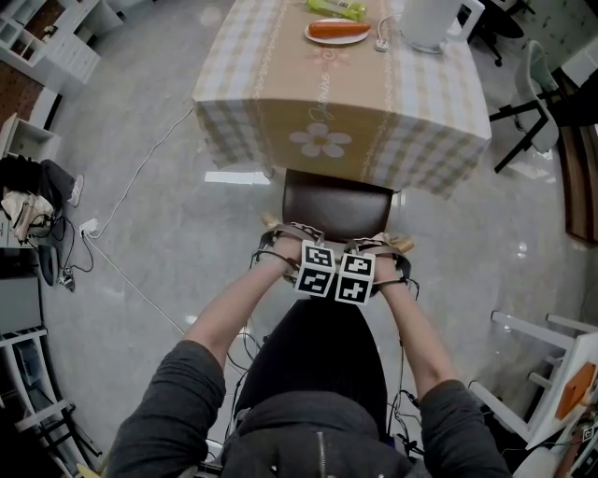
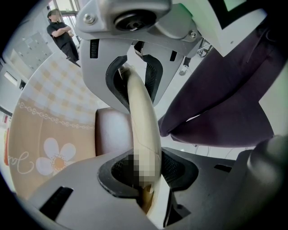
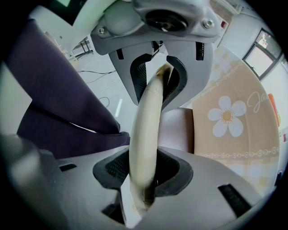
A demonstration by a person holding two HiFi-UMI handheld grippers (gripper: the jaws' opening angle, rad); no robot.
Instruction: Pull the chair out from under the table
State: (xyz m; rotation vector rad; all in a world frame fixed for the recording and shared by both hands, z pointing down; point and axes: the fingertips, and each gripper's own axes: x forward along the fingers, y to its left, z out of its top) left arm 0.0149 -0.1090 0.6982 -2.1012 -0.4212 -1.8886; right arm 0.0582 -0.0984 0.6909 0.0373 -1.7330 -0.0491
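The chair's brown seat (image 1: 336, 207) sticks out partly from under the table (image 1: 374, 103), which is draped in a checked cloth with a flower print. Its cream wooden back rail (image 2: 143, 126) (image 3: 148, 130) runs between the jaws of both grippers. My left gripper (image 1: 291, 245) (image 2: 141, 130) points down and is shut on the rail's left part. Beside it, my right gripper (image 1: 383, 254) (image 3: 150, 128) is shut on the rail's right part. The two marker cubes nearly touch. The seat (image 2: 112, 132) (image 3: 177, 130) shows below the rail in both gripper views.
On the table stand a plate (image 1: 336, 37) with an orange piece of food, a green packet (image 1: 336, 8) and a white container (image 1: 428, 21). A white frame (image 1: 551, 364) stands at the lower right and a black-legged chair (image 1: 537, 93) at the upper right. A white cable (image 1: 121, 205) crosses the floor at the left.
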